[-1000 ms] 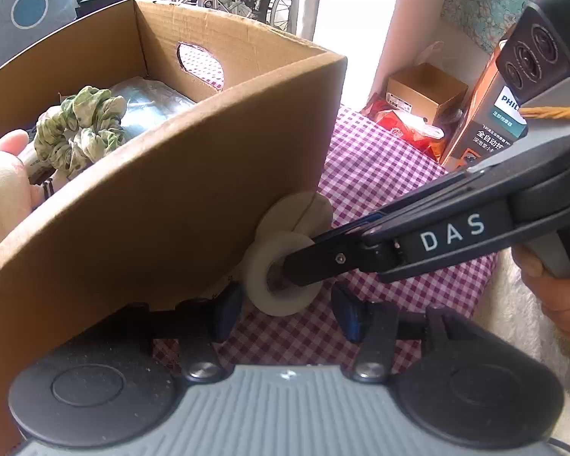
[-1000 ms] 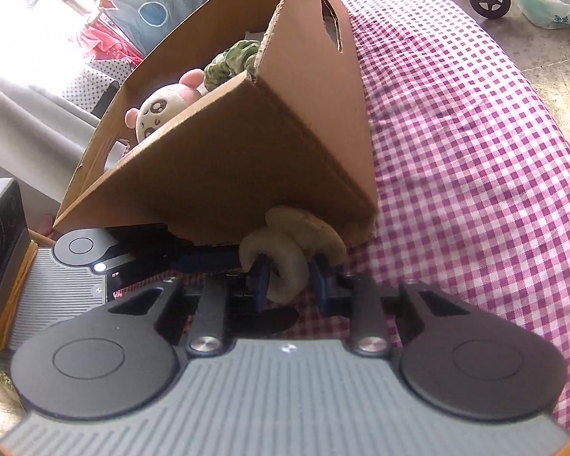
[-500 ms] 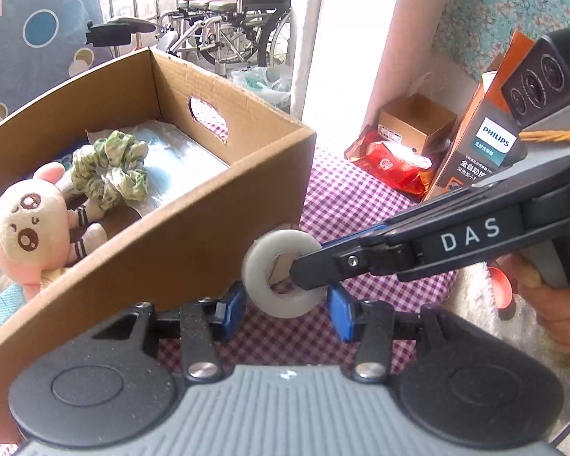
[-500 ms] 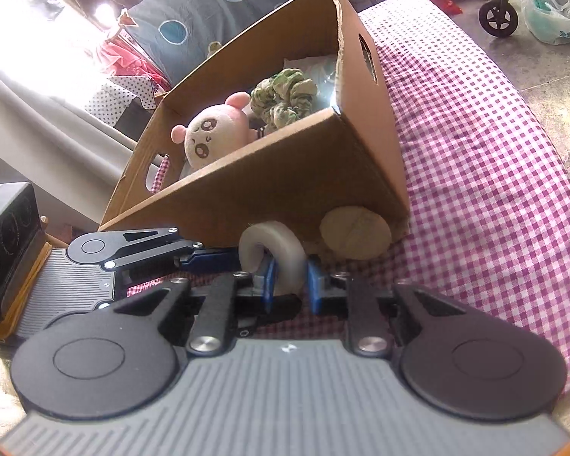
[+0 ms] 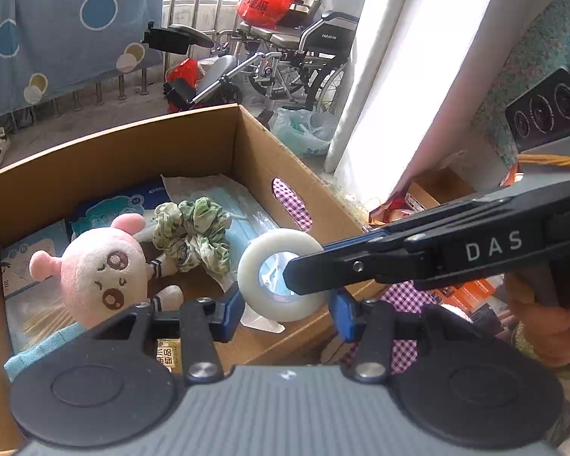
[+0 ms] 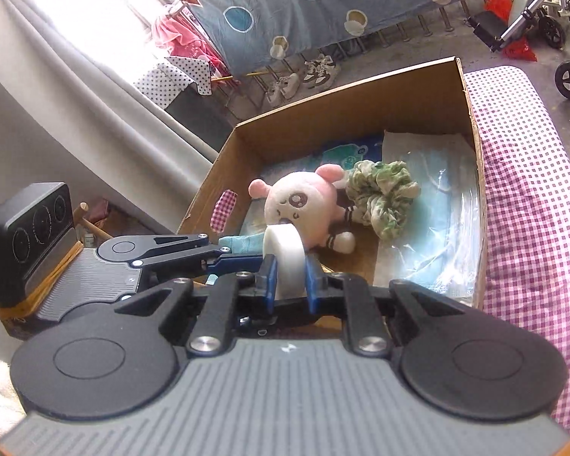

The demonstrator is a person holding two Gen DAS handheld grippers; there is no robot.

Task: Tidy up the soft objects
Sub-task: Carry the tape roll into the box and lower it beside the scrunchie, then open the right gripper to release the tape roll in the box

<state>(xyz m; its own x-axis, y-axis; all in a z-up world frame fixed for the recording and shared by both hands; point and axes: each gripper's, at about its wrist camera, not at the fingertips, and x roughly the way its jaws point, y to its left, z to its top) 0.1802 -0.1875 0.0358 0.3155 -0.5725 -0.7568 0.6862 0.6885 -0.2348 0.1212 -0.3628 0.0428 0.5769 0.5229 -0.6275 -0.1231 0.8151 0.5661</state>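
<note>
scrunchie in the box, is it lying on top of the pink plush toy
No, the scrunchie lies beside the plush toy, on the box floor.

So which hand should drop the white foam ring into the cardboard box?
Right: the right gripper already pinches the white foam ring over the cardboard box; the left gripper's pads flank it untouching.

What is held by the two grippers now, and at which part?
The right gripper clamps the white foam ring across its flat sides; the left gripper stands open around it, holding nothing.

Plush toy [image 6: 303,205] and scrunchie [image 6: 383,193] side by side inside box [image 6: 345,110], box on tablecloth [image 6: 528,190]
</note>
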